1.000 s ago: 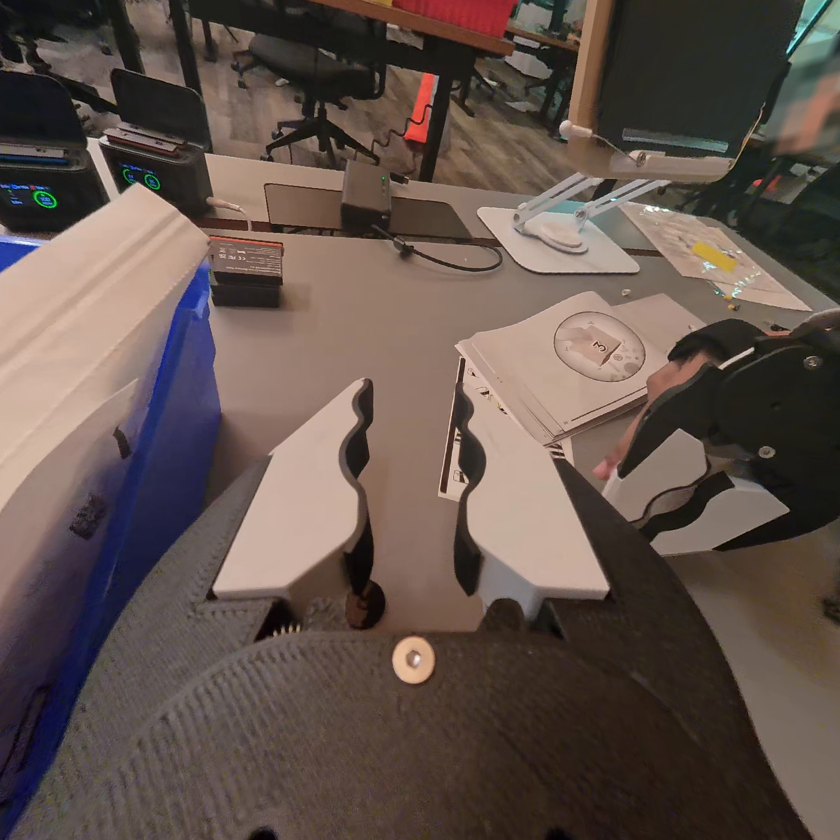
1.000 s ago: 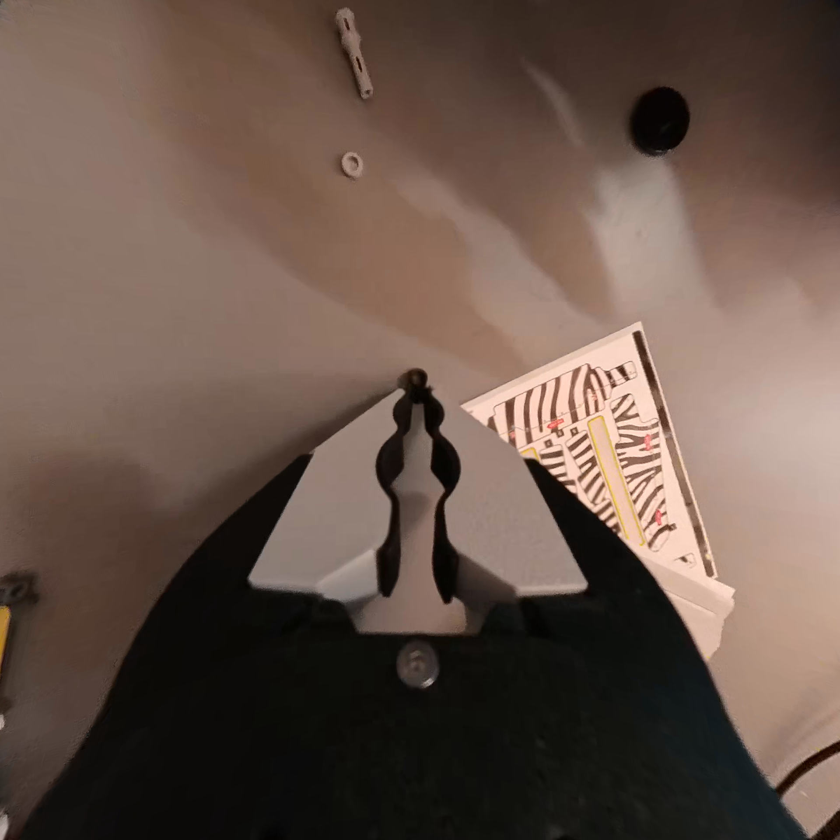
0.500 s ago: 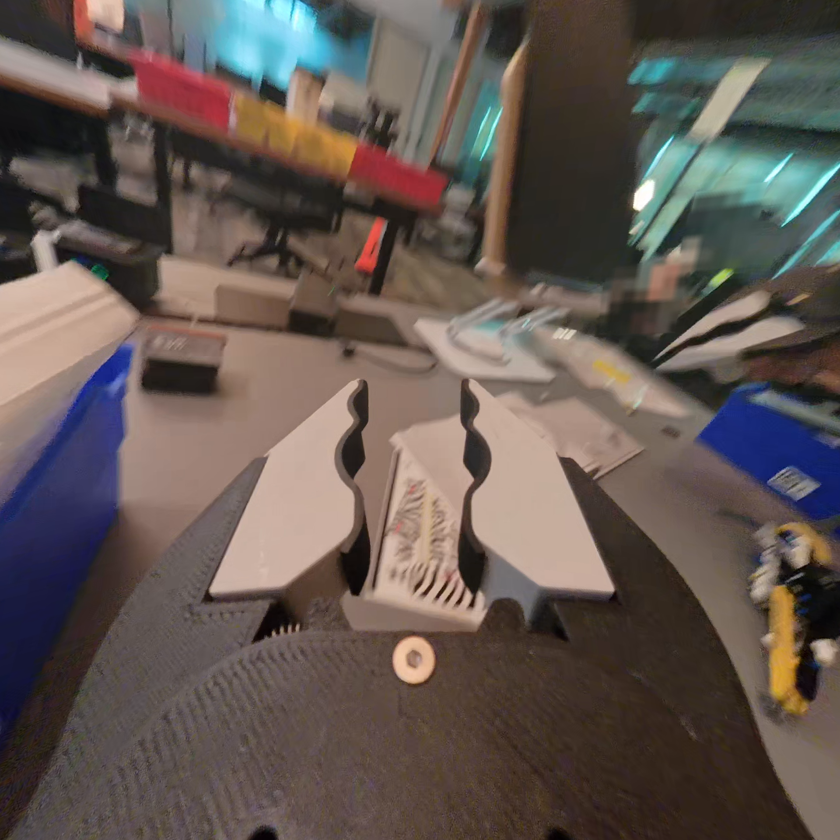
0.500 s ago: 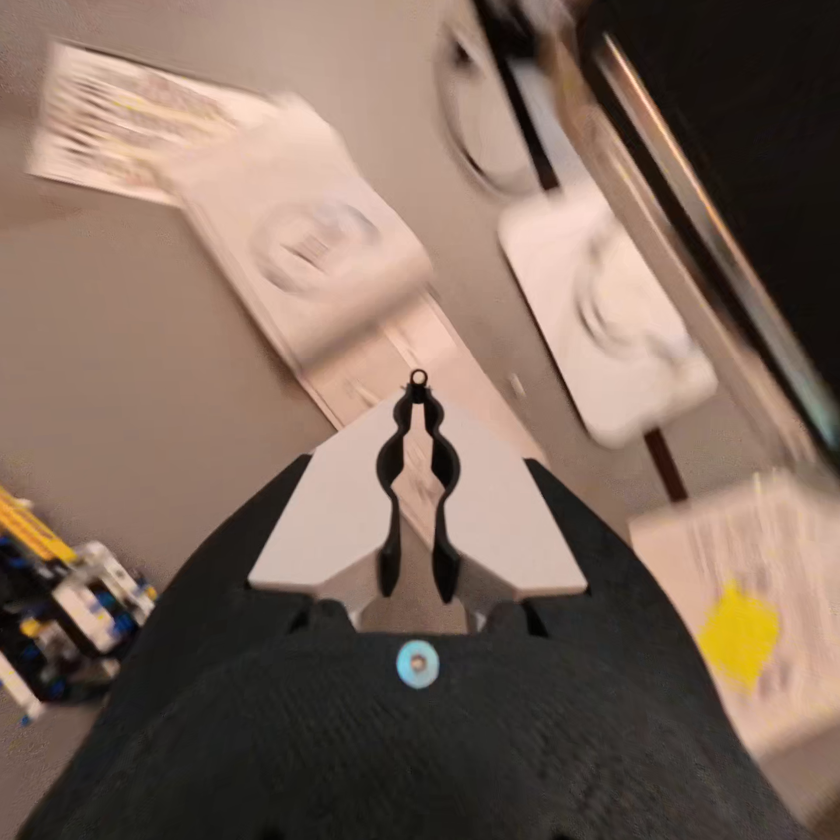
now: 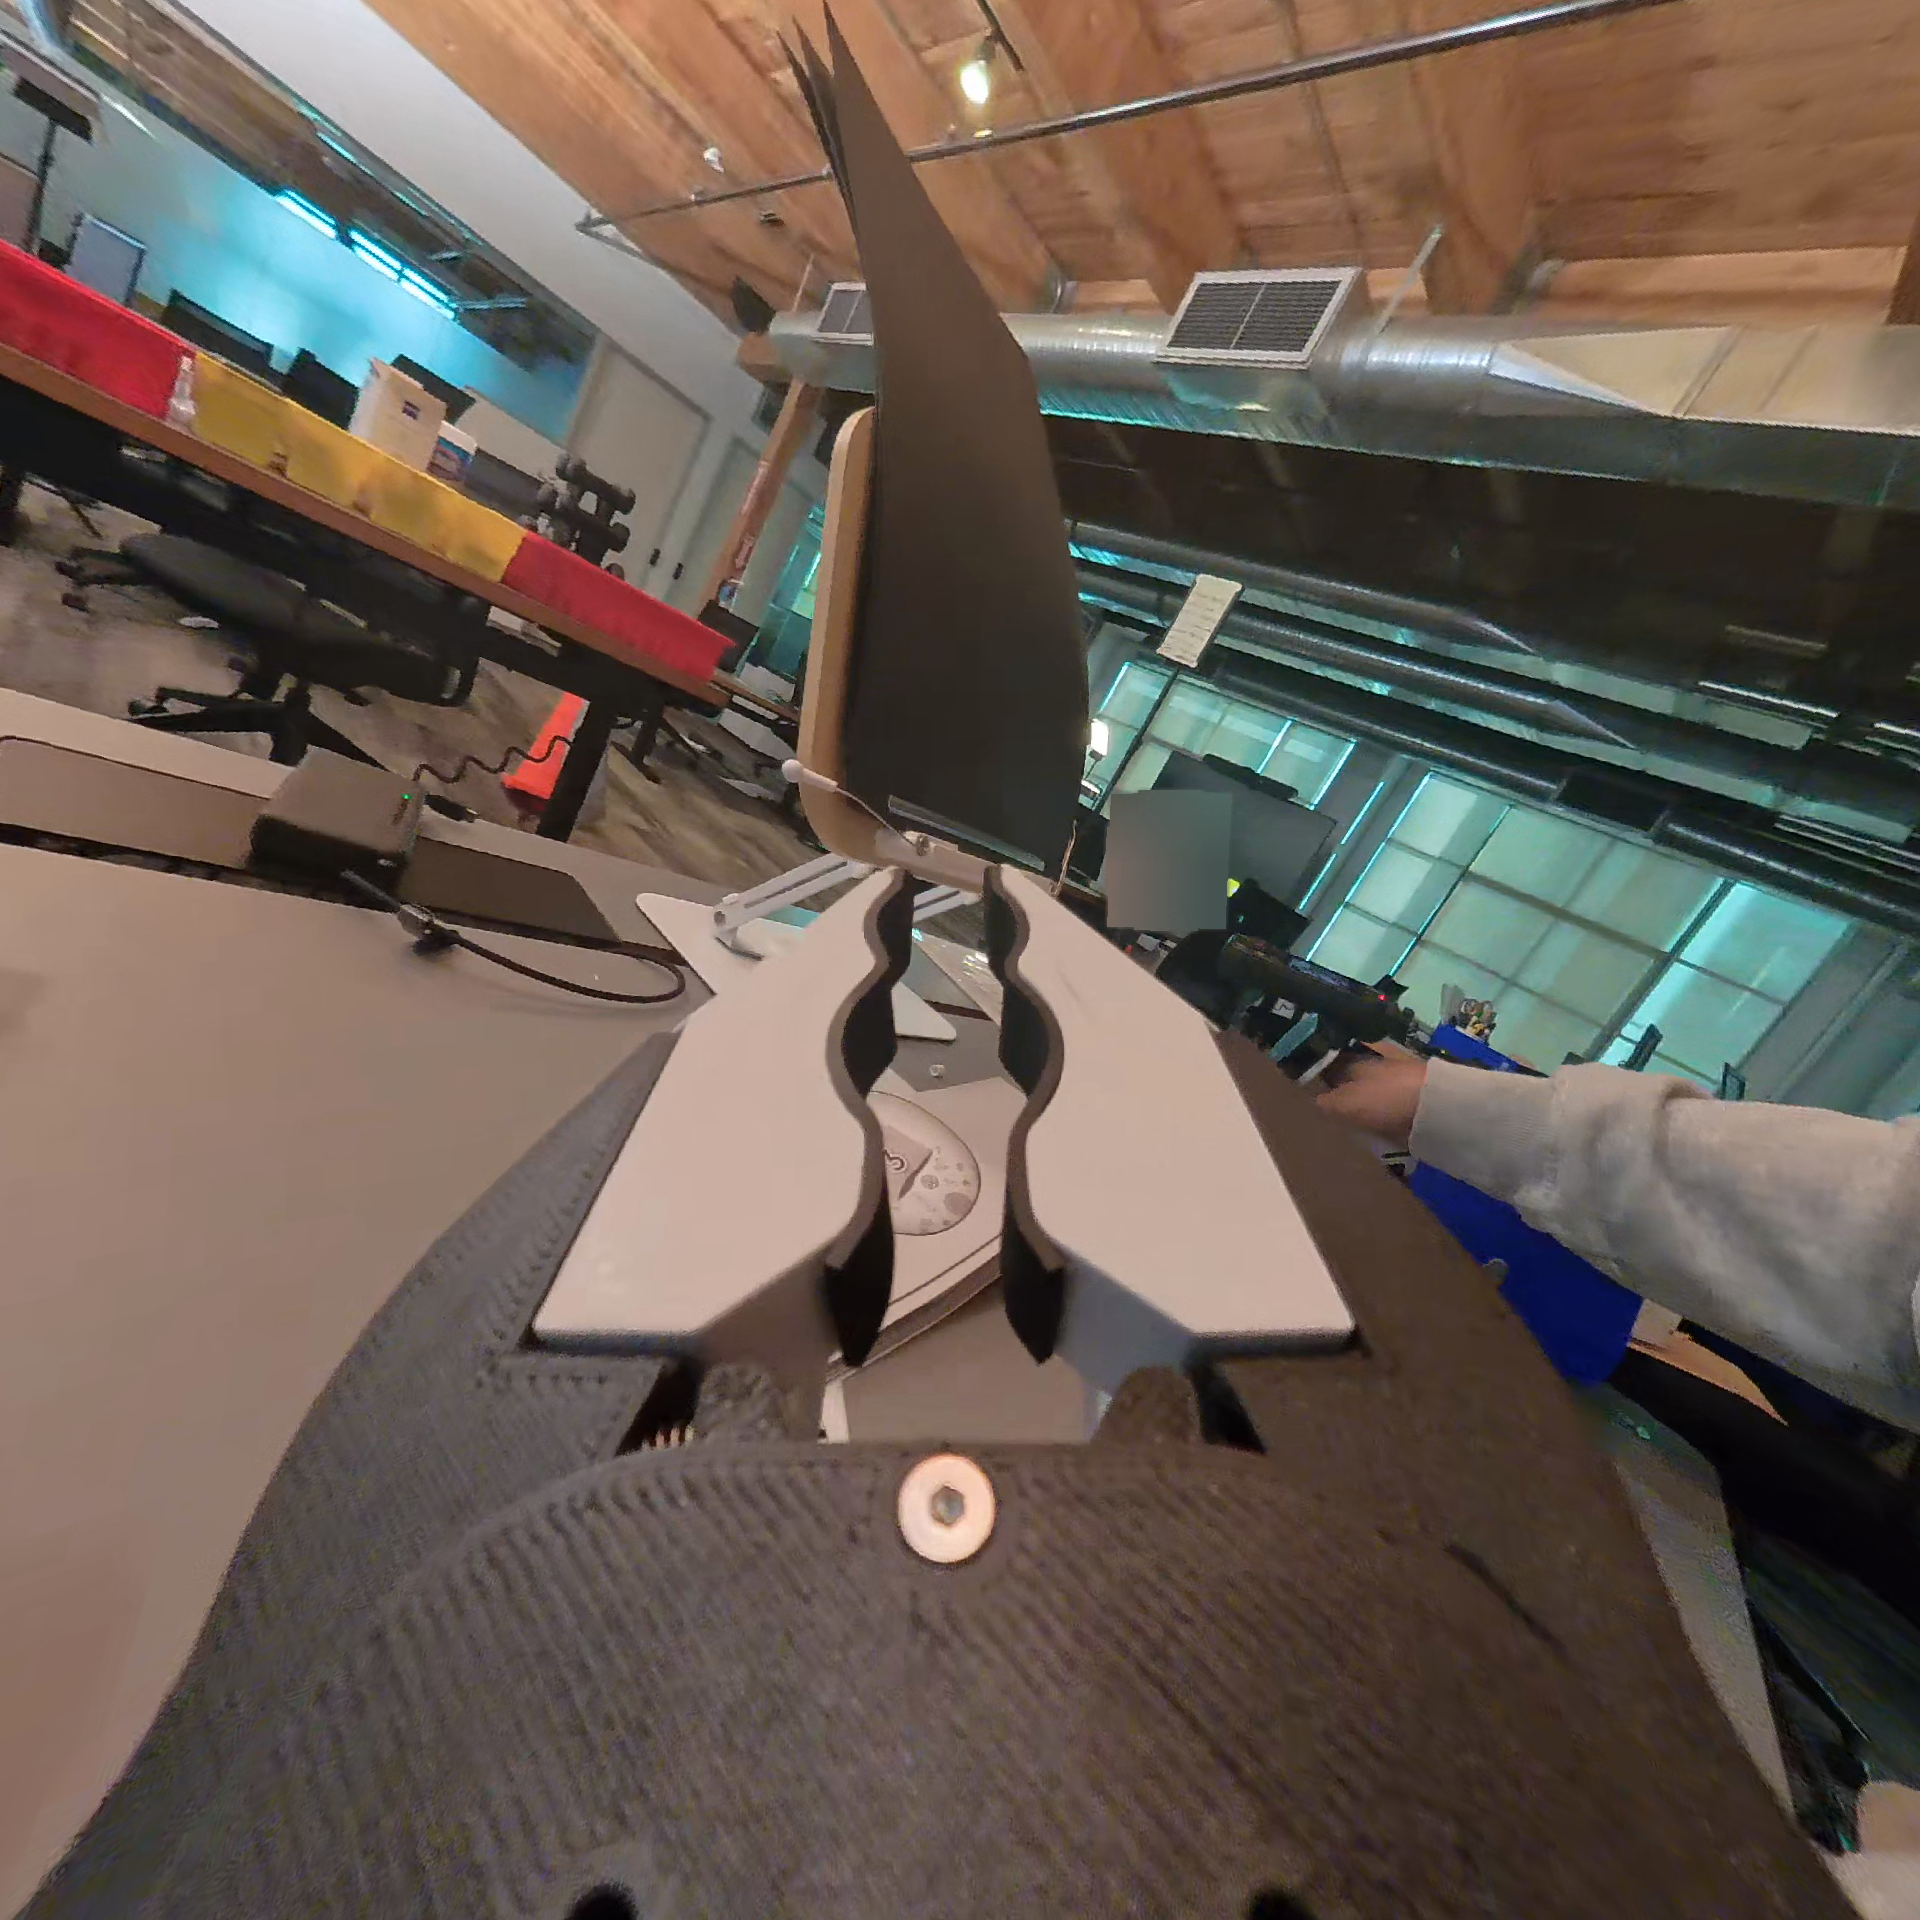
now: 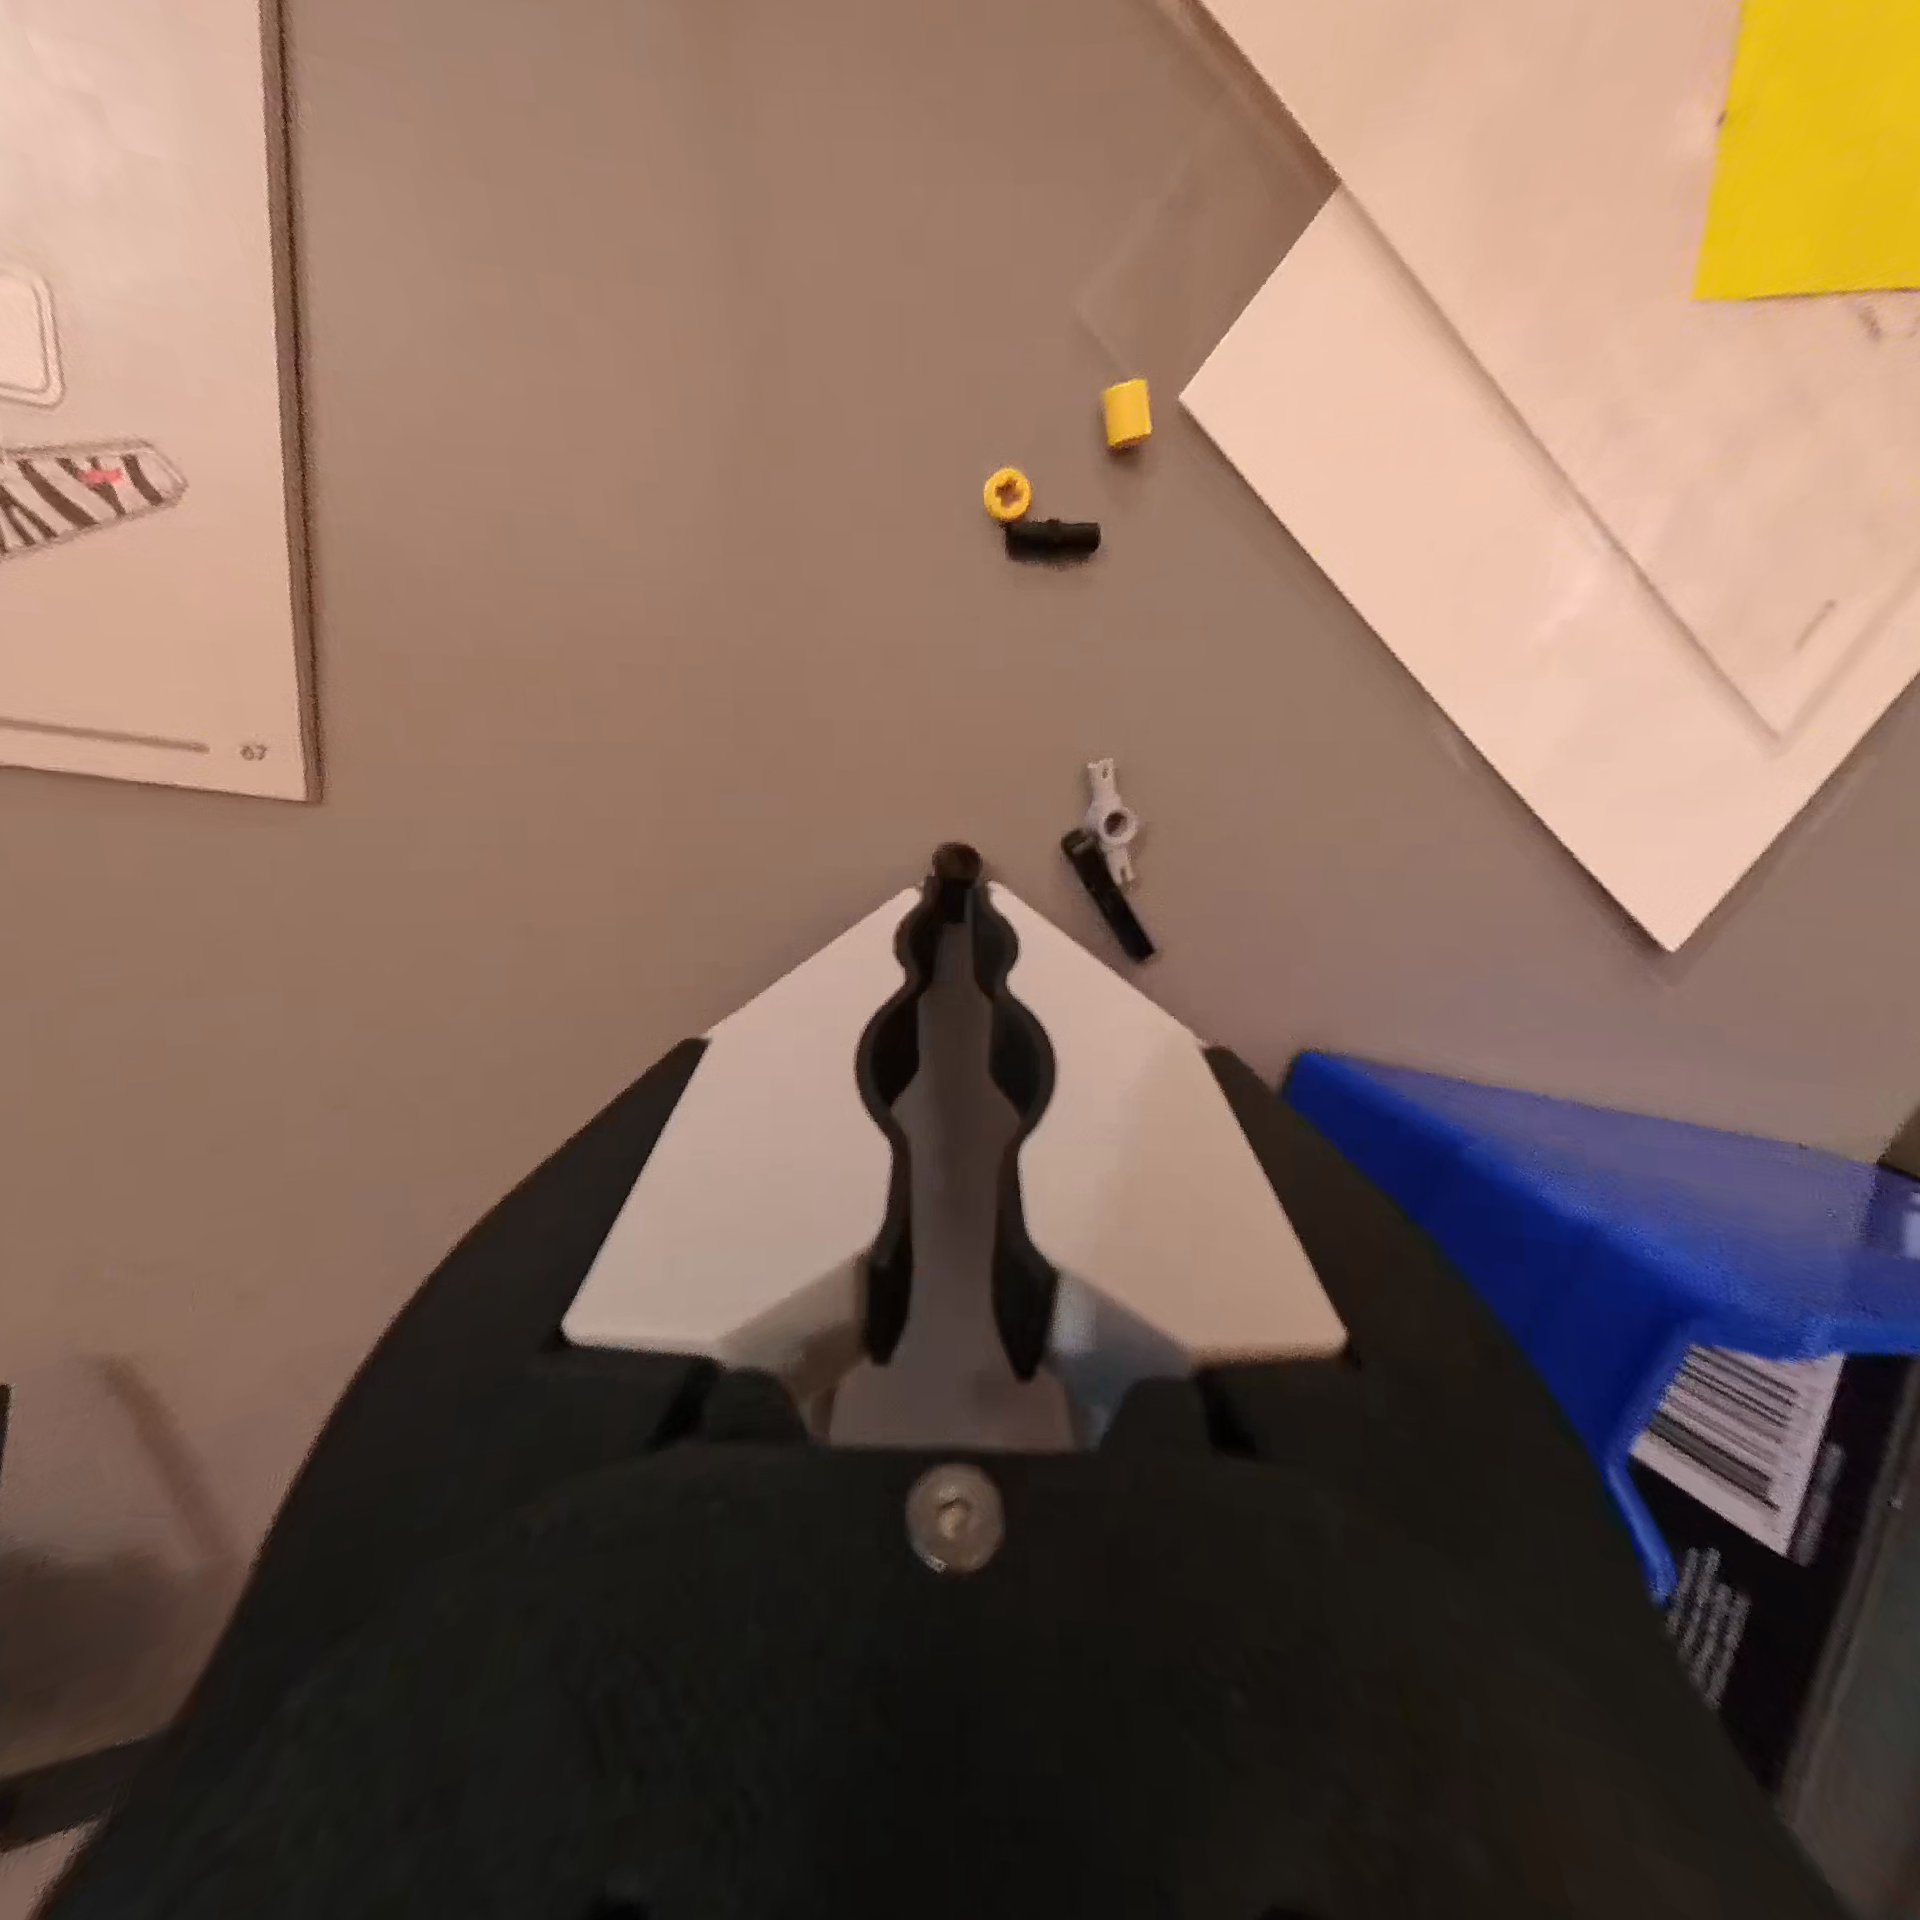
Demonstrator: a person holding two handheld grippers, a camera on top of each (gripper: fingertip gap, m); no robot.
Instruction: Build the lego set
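One small black pin (image 6: 956,871) pinched at tip of right gripper (image 6: 957,889), fingers closed down on it, pin end poking out past tips, held above grey table (image 6: 623,416). Loose lego bits on table just ahead/right of tip: light-grey connector (image 6: 1114,824) touching a black axle pin (image 6: 1112,906); farther out a yellow bush (image 6: 1009,491) right beside another black pin (image 6: 1052,539); yellow cylinder piece (image 6: 1127,415) near corner of a white paper sheet (image 6: 1507,540). Instruction page w/ zebra-stripe print (image 6: 145,395) at left edge. Blue bin (image 6: 1558,1216) close on right, rim only.

Left gripper (image 5: 940,883) tilted up, aimed across table toward room, fingers apart w/ clear gap, nothing in it. Thru the gap: booklet w/ round graphic (image 5: 930,1174) lying on table. Behind: tablet on white stand (image 5: 935,520), small black box w/ cable (image 5: 338,821). Person's grey sleeve (image 5: 1683,1195) reaching in from right. Can't tell where the lego build itself is, not in either view.
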